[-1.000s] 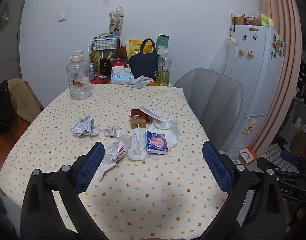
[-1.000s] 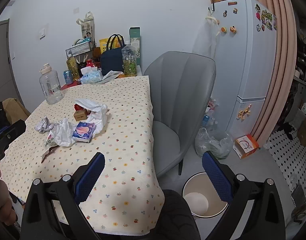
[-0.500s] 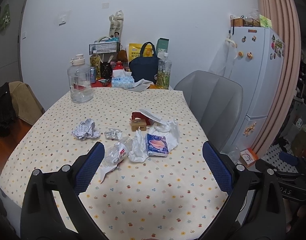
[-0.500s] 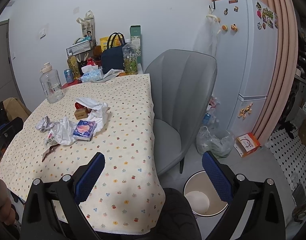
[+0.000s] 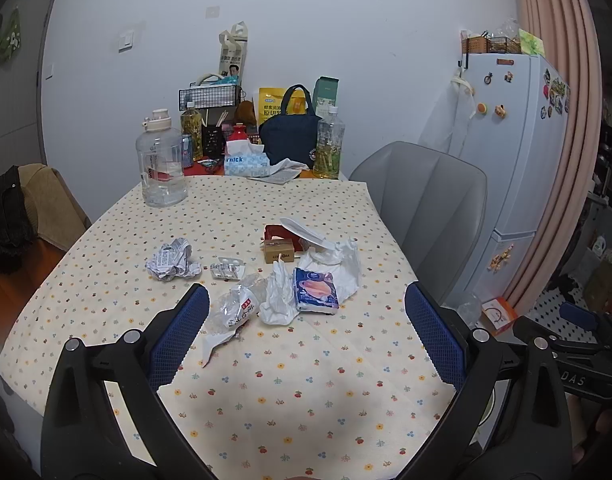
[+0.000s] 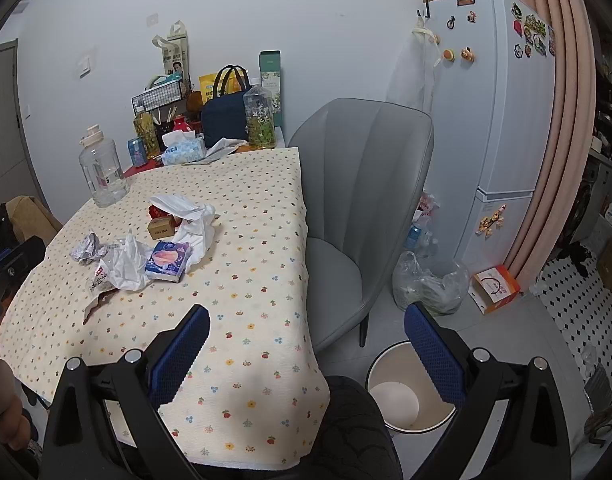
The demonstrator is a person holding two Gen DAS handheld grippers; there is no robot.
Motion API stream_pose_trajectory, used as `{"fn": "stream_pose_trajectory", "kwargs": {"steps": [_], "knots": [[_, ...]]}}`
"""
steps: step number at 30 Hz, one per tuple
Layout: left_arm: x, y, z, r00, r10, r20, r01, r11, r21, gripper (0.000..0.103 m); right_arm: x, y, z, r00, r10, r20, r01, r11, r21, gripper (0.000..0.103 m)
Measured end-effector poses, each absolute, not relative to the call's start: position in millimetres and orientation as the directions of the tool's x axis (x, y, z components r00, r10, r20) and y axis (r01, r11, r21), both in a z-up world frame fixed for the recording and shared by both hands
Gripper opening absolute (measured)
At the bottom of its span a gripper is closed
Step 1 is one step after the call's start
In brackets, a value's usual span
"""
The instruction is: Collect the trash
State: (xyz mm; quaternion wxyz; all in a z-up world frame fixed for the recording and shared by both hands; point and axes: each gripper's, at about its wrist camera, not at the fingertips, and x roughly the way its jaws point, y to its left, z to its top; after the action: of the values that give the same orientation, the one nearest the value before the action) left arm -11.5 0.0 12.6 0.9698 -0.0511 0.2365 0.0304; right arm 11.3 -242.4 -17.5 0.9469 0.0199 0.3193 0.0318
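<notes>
The bench [image 5: 346, 380] under its flowered cloth fills my view, a grey chair [image 6: 366, 200] at its right side. On the floor by that chair stands the white bin [image 6: 390, 364], below my right gripper [image 6: 306, 350]. The trash sits mid-bench in a loose cluster: a white plastic bag [image 5: 342, 260], a crumpled paper ball [image 5: 171, 260], a clear wrapper [image 5: 237, 308], a blue tissue pack [image 5: 316, 290], a small brown box [image 5: 279, 250] and a blister pack [image 5: 227, 270]. My left gripper [image 5: 306, 334] hovers before it. Both pairs of fingers are spread wide, holding nothing.
</notes>
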Motion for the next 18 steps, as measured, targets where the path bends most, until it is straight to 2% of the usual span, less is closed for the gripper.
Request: {"fn": "stream_pose_trajectory", "kwargs": {"steps": [18], "knots": [[-10.5,-1.4,12.4,0.886,0.031,-0.462,-0.08,0.993,-0.088,0.097,10.7,-248.2,-16.0,0.799,0.077,-0.596,-0.043,0.997,0.072,0.095]]}}
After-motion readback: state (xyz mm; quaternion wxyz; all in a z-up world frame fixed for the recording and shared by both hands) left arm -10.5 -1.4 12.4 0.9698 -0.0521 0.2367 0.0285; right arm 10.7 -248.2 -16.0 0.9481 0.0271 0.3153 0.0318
